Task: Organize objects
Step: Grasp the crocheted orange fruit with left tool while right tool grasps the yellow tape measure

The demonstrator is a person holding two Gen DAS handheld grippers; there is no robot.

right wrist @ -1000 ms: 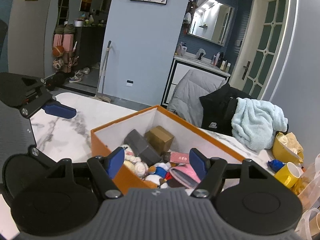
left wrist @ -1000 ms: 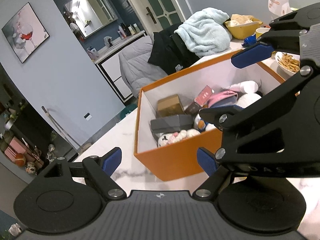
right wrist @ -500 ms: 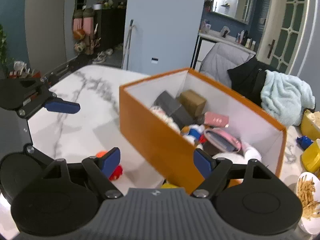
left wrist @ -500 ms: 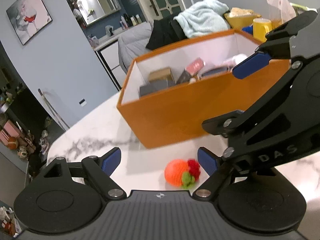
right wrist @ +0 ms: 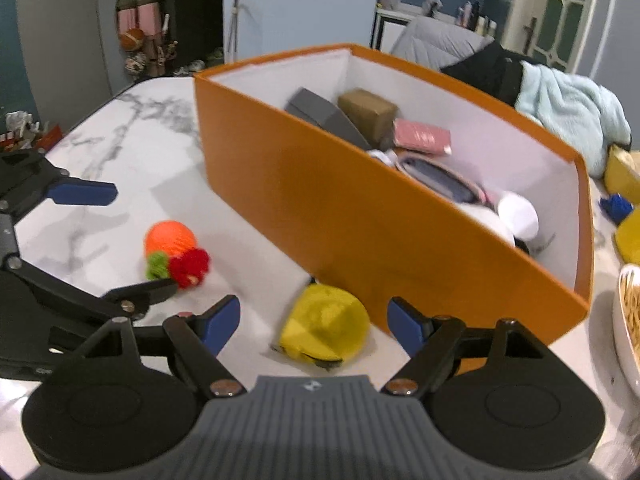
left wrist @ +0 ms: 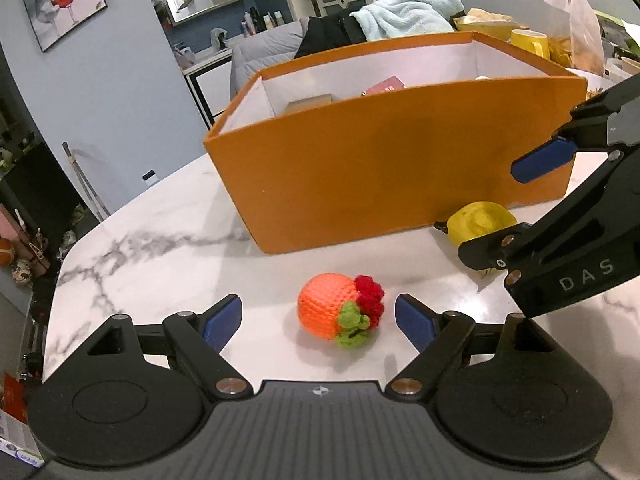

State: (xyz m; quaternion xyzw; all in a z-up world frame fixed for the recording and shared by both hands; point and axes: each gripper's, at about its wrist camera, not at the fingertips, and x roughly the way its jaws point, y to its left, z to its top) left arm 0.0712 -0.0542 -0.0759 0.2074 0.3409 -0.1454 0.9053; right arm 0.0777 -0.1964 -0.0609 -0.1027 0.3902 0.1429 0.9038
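Marble tabletop (left wrist: 168,248), blue-grey walls (left wrist: 120,80)

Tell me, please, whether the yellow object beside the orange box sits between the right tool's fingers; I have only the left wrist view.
Observer: Yes. The yellow object lies between the open fingers of the right tool, and neither pad touches it.
Operator: Thank you. What is hidden behind the near wall of the orange box?
Observer: In the orange box, a grey case leans against a brown box, with a pink booklet beside them.
Operator: Is anything past the box's right end?
Observer: A white dish of fries stands there.
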